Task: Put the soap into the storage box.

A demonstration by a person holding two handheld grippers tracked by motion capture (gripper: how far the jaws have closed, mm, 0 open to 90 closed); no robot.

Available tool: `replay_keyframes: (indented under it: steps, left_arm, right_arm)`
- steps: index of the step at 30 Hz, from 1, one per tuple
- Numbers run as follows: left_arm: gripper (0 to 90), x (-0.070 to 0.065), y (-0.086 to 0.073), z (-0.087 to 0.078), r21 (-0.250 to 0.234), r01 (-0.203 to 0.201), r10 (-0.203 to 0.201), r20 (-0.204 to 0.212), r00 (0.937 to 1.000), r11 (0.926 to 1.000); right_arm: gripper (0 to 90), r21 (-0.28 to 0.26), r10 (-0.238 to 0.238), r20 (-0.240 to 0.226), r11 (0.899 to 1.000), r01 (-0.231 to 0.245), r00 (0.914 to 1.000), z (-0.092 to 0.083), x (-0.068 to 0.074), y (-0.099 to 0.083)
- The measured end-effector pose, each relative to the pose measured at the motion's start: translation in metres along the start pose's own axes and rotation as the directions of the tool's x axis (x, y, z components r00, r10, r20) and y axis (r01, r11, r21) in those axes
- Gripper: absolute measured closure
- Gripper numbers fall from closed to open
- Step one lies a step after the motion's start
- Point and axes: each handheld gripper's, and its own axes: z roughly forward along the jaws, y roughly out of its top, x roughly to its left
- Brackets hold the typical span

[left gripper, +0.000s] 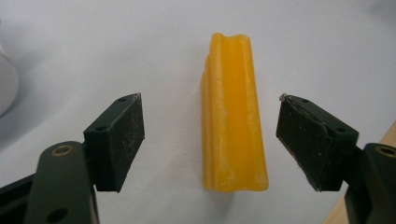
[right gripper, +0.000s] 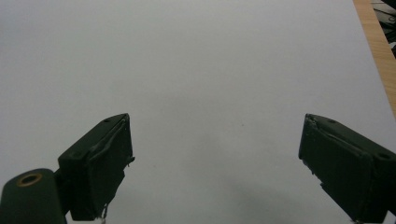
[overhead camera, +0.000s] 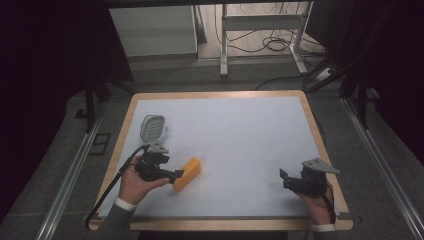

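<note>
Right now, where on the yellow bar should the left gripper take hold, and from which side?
Probably across its two long sides, near the closer end. The yellow bar lies flat, pointing straight away between the open pads of the left gripper, so coming straight on along its length suits.

The yellow block (left gripper: 235, 116) is seen to be smooth and slightly glossy, waxy or plastic in look, with moulded ridges along its length. The left gripper (left gripper: 210, 135) is made of matt black plastic; its pads (left gripper: 127, 135) are rough, scuffed and dusted with pale specks. A matt, smooth pale sheet (overhead camera: 235, 145) is laid over a light wooden table (overhead camera: 220, 94). The oval dish (overhead camera: 152, 127) appears translucent and shiny.
</note>
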Motion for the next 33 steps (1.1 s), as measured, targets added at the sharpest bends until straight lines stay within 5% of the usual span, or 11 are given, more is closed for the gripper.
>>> replay_keyframes:
  steps: [9, 19, 33]
  left_arm:
    - [25.0, -0.010, 0.003, 0.018, 0.039, -0.019, 0.018, 0.019, 0.9996, 0.9991]
    - [29.9, -0.015, 0.005, 0.040, 0.106, -0.006, 0.007, -0.006, 1.0000, 0.9943]
    - [52.1, -0.016, 0.004, 0.064, 0.168, 0.012, -0.006, -0.036, 0.9993, 0.9858]
  right_arm:
    - [9.6, -0.007, 0.009, -0.004, 1.000, -0.009, 0.9999, -0.001, 0.000, 0.000]
    - [9.6, 0.004, 0.011, 0.003, 1.000, -0.011, 0.9999, 0.001, -0.002, -0.002]
    - [9.5, 0.013, -0.001, 0.014, 1.000, 0.001, 0.9999, 0.002, -0.002, -0.003]
